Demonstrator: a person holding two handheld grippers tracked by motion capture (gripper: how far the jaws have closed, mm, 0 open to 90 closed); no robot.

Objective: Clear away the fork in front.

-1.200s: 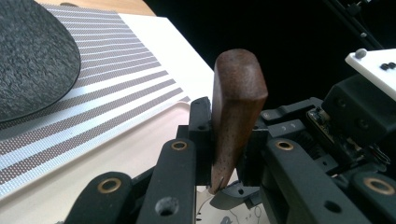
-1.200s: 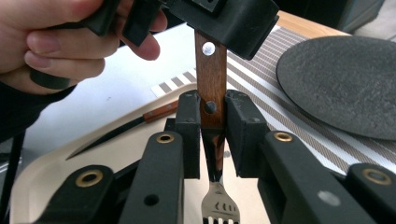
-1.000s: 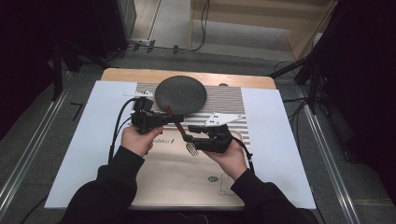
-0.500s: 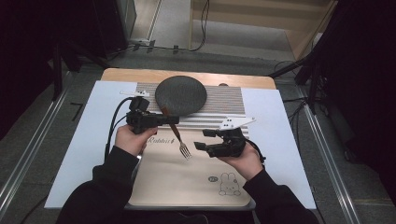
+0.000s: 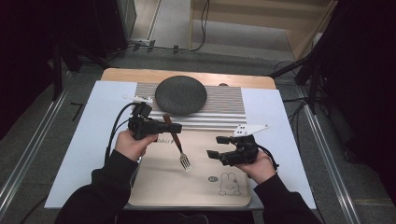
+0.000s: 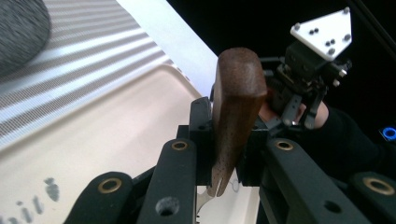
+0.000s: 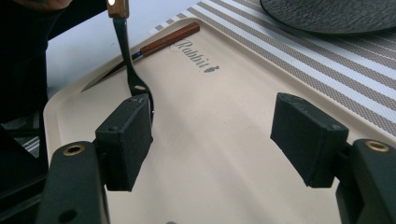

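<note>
Your left gripper (image 5: 164, 125) is clenched on the fork (image 5: 177, 142), its pads pressing the brown wooden handle (image 6: 236, 107) from both sides; in the left gripper view the handle stands up between the two black jaws, its rounded end above them and the metal neck below; in the high view the fork slants away from that gripper, tines (image 5: 186, 161) pointing toward you and hanging over the beige tray (image 5: 154, 186); whether the tines touch the tray you cannot tell. Your right gripper (image 5: 218, 146) is released, its jaws having just been opening, with nothing between them; it sits over the right part of the tray, to the right of the tines and apart from them in the high view. In the right gripper view the fork's head lies just behind the left pad (image 7: 125, 140) and outside the gap between the jaws; a wooden-handled knife (image 7: 149, 46) lies flat at the tray's far edge, beyond the fork. The dark round plate (image 5: 180, 95) rests on the striped mat (image 5: 224, 105), beyond both grippers and well apart from the fork.
</note>
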